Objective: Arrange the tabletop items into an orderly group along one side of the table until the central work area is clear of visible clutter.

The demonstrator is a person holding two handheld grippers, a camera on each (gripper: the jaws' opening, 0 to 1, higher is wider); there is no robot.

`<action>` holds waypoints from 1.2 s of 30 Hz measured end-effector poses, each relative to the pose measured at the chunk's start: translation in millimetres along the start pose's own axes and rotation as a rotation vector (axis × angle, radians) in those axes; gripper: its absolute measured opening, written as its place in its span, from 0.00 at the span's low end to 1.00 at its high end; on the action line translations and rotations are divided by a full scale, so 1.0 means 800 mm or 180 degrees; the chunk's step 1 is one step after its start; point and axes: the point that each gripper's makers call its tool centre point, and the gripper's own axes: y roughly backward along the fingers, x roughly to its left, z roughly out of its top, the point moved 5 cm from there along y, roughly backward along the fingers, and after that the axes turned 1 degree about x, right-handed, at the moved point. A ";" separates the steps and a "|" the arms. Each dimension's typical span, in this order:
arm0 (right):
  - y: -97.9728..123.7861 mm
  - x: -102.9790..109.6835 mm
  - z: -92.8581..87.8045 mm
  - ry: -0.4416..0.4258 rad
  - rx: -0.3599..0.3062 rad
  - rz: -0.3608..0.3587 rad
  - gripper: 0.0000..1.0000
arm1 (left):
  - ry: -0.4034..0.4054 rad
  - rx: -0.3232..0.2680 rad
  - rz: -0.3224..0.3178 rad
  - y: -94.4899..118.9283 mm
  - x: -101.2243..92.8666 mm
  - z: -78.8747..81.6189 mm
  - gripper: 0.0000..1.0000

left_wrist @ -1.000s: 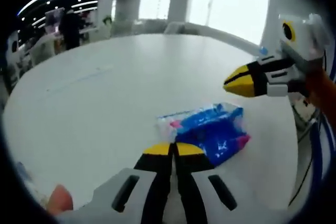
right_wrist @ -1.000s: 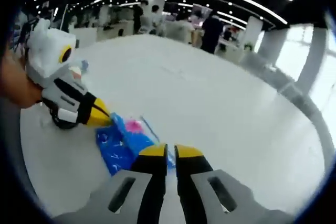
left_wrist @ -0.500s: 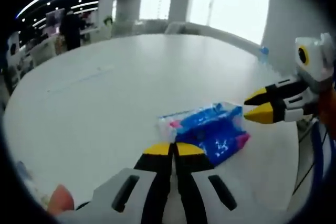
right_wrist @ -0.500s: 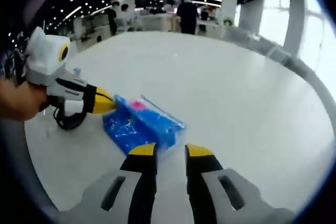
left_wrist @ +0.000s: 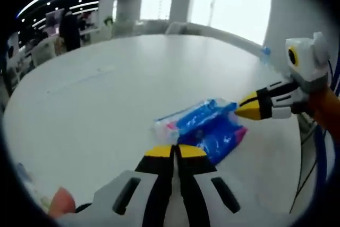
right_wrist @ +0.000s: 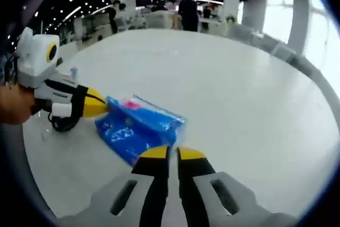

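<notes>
Left gripper view, nearest: the left gripper, one, rises from the bottom; its two yellow-tipped jaws are pressed together, tips at the near edge of the packet.
Left gripper grasp: I cannot tell if the tips pinch the wrapper or only meet beside it.
Packet: one blue packet with pink and white print, in clear wrapper, lies on the table, between the two grippers.
Right gripper in this view: it enters from the right, held by a hand; its yellow tips are together and touch the far right end of the packet.
Right gripper view, nearest: the right gripper, one, has both jaws closed at the near edge of the blue packet; whether they hold the wrapper is not clear.
Left gripper in this view: it comes from the left, tips together, against the left end of the packet.
Cable: one dark cable loop lies on the table just beside that gripper.
Table: one large white table, bare around the packet.
Far background: several people stand beyond the table under rows of ceiling lights; bright windows are on the other side.
</notes>
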 end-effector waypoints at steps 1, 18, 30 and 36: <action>-0.002 -0.001 0.002 0.0010 0.0003 -0.0002 0.05 | 0.0005 -0.0002 -0.0001 0.000 0.000 0.000 0.00; -0.018 -0.014 0.014 0.0058 -0.0043 -0.0102 0.03 | -0.0028 0.0018 0.0004 -0.005 0.007 0.004 0.11; -0.018 -0.013 0.013 0.0031 -0.0044 -0.0156 0.03 | 0.0016 0.0137 -0.0107 -0.013 0.004 -0.006 0.15; -0.015 -0.012 0.013 0.0010 -0.0058 -0.0195 0.07 | 0.0001 0.0118 -0.0124 -0.007 0.001 -0.003 0.18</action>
